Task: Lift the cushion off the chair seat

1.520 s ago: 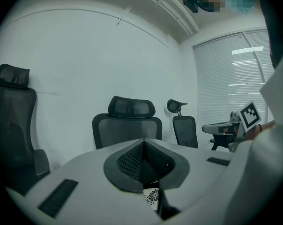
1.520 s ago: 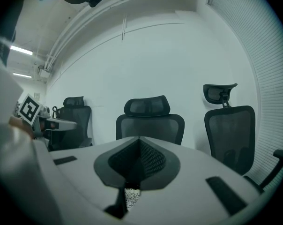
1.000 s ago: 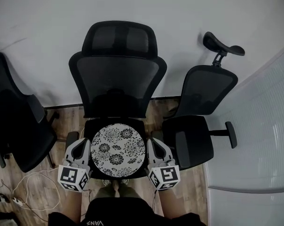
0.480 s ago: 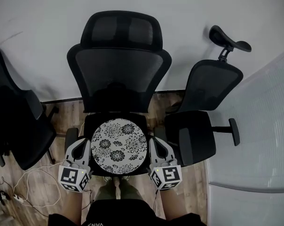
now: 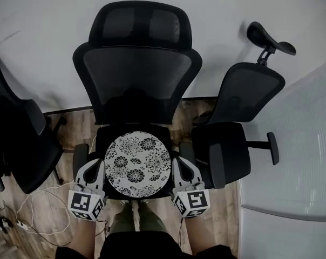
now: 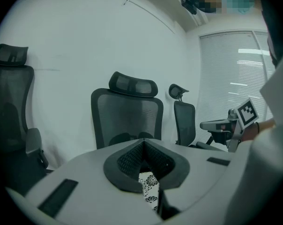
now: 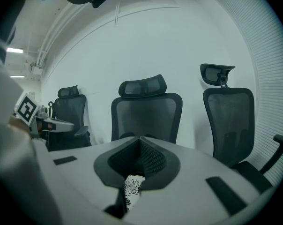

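Cushion (image 5: 136,164), round and flower-printed, is pinched at both side edges: the left hand-held gripper (image 5: 100,169) and the right hand-held gripper (image 5: 177,168) are each clamped tight on its fabric. It sits over the chair seat (image 5: 106,138). The grasp looks made, so next comes an even, level raise.

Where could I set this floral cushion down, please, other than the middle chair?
The right chair's seat is bare between its armrests. The wood floor between the middle chair and left chair is open apart from a white cable. The cushion covers most of the middle seat.
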Available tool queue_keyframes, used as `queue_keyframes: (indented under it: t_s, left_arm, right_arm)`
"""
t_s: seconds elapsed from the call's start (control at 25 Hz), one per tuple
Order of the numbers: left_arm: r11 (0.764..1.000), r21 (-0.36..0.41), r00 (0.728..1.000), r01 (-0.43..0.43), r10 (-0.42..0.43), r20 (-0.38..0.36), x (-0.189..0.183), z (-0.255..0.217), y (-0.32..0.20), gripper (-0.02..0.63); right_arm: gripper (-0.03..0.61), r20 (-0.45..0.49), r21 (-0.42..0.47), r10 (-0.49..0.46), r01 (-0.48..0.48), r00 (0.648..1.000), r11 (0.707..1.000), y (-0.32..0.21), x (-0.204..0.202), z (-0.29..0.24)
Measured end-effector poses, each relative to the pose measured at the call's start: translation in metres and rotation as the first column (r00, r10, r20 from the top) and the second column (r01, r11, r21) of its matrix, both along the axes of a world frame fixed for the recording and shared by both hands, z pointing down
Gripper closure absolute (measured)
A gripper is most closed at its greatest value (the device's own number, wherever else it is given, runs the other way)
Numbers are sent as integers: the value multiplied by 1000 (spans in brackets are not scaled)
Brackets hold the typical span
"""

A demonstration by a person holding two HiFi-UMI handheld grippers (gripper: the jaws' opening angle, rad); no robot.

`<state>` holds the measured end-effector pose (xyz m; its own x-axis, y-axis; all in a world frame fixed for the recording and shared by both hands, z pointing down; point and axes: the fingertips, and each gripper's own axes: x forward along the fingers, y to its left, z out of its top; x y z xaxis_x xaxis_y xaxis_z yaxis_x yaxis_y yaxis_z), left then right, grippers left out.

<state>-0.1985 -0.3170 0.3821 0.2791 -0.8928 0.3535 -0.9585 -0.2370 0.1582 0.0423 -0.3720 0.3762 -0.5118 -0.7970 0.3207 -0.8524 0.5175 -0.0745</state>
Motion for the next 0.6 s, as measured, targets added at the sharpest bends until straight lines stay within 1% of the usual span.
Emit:
queue_keyframes:
  t_s: [0.36,0.6]
  left_arm:
    - [1000,-30,1000,0,-1,-11,3,23,-4,603]
    - [999,-52,1000,-8,8,-5,4,38,-5,603]
  right_arm:
    - [561,-12,-15,10,-10,1000,1000,-9,2,21]
    - [561,-20,-37,15,-16,1000,999,-9,4,36]
